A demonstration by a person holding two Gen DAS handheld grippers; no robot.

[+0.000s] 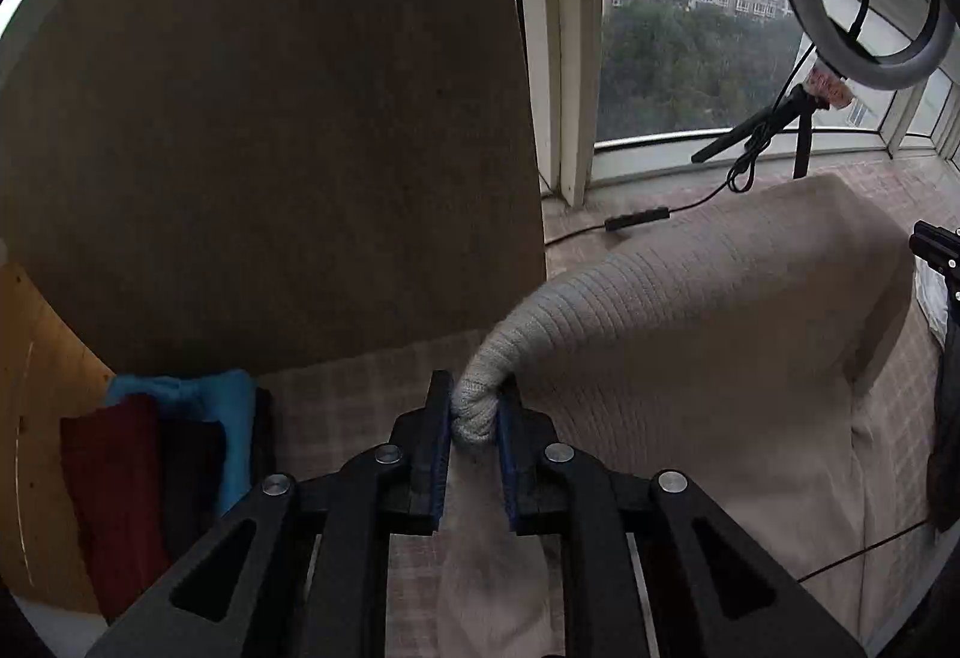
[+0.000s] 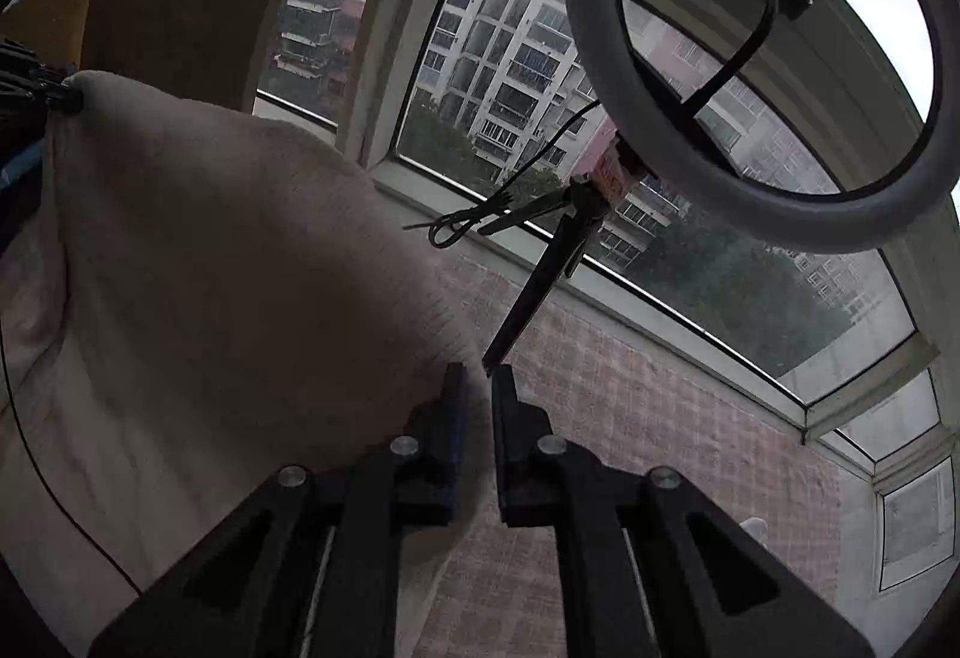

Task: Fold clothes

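left gripper [image 1: 474, 418] clamped on a bunched corner of the beige sweater [image 1: 690, 310], jaws barely apart. right gripper [image 2: 477, 406] nearly closed, pinching the sweater's other edge. sweater hangs stretched between them over the checked cloth [image 1: 360, 400]. folded clothes [image 1: 150, 454] near left. ring light [image 2: 750, 58] far right by the window [image 1: 690, 28].

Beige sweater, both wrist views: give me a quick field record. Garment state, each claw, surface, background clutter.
garment: beige knit sweater, lifted and stretched between both claws
left claw: shut on a bunched ribbed edge of the sweater
right claw: shut on a thin edge of the sweater
surface: checked cloth underneath
side pile: folded red, dark and blue clothes, left of the left claw
background: ring light on tripod, before the window
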